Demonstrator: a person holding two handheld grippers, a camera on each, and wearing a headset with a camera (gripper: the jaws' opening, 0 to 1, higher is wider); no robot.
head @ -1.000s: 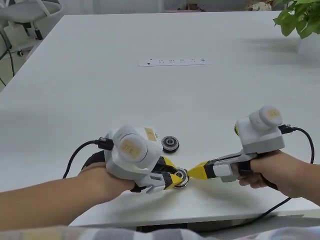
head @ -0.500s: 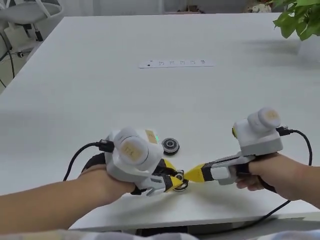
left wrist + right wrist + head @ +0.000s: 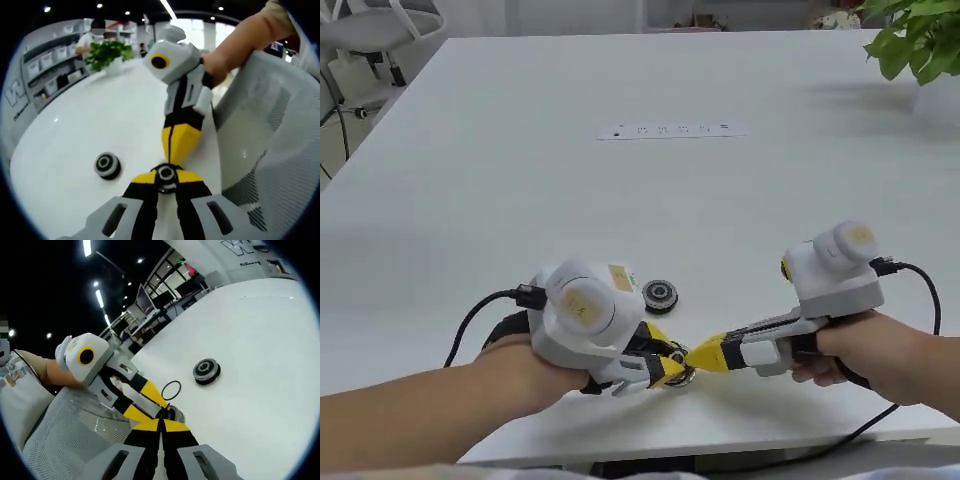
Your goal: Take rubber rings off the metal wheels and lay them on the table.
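Note:
My left gripper (image 3: pixel 667 370) is shut on a small metal wheel (image 3: pixel 681 374) near the table's front edge. In the left gripper view the wheel (image 3: pixel 166 175) sits between the yellow tips of that gripper (image 3: pixel 165 178). My right gripper (image 3: pixel 692 355) comes in from the right, its jaws pressed together at the wheel's rim, on its black rubber ring. The right gripper view shows its tips (image 3: pixel 160 424) against the wheel (image 3: pixel 171 415). A second wheel (image 3: pixel 660 293) with a black ring lies flat behind the left gripper. One loose rubber ring (image 3: pixel 171 389) lies on the table.
A white power strip (image 3: pixel 670 129) lies mid-table, far from the grippers. Plant leaves (image 3: pixel 915 35) hang over the back right corner and a chair (image 3: pixel 380 25) stands at the back left. Cables trail from both grippers over the table's front edge (image 3: pixel 720 430).
The right gripper has slid left and slightly down until its tips meet the wheel held by the left gripper. The left gripper has sunk a little with the wheel.

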